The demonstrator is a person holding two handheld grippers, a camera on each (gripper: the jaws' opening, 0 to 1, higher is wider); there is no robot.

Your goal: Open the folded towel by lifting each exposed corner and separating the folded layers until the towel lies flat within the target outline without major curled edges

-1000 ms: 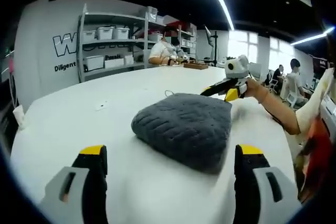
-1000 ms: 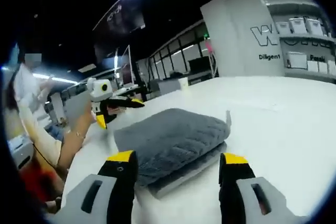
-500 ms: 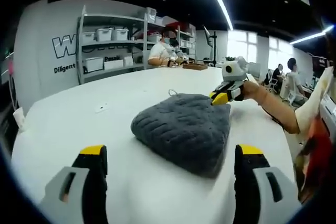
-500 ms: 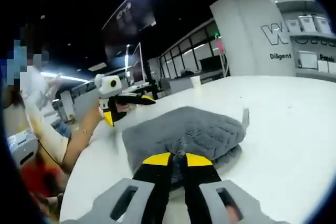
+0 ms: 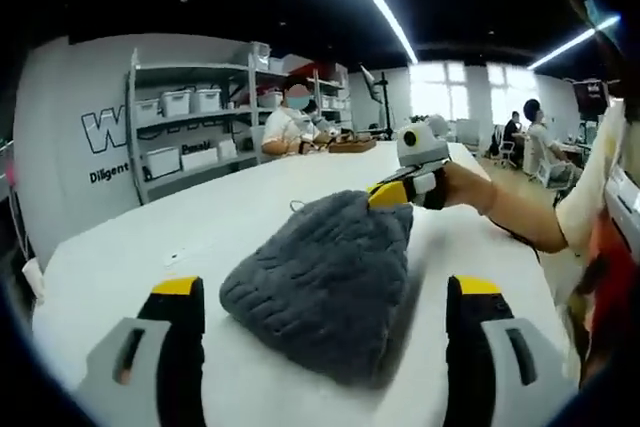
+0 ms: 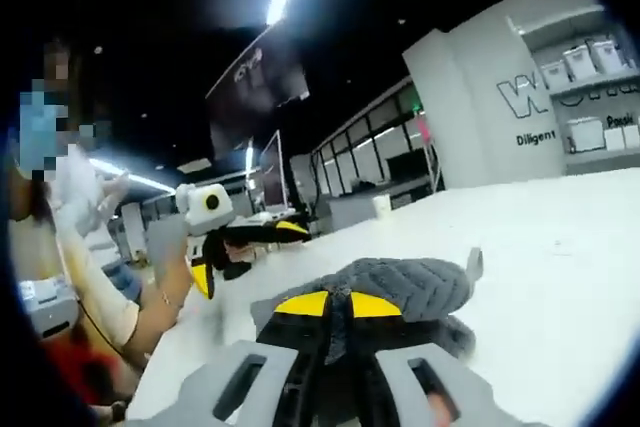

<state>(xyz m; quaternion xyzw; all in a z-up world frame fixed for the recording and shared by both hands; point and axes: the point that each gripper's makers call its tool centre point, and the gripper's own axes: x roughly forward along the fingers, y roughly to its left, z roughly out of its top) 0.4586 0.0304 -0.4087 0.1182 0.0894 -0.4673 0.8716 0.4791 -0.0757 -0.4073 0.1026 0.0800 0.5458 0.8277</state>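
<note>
The grey towel [image 5: 325, 282] sits folded on the white counter [image 5: 150, 257], one side pulled up off the surface. The right claw [image 6: 337, 304] has its 2 yellow-tipped jaws pressed together on a pinch of the towel [image 6: 400, 287] at that raised edge; in the left gripper view the right claw [image 5: 392, 193] meets the towel's far corner. The left claw [image 5: 325, 297] has its jaws wide apart, towel between them but not touching. The left claw [image 6: 262, 235] also shows in the right gripper view, beside the towel, looking partly spread, though it's small there. Shelves [image 5: 185, 127] with bins stand behind.
</note>
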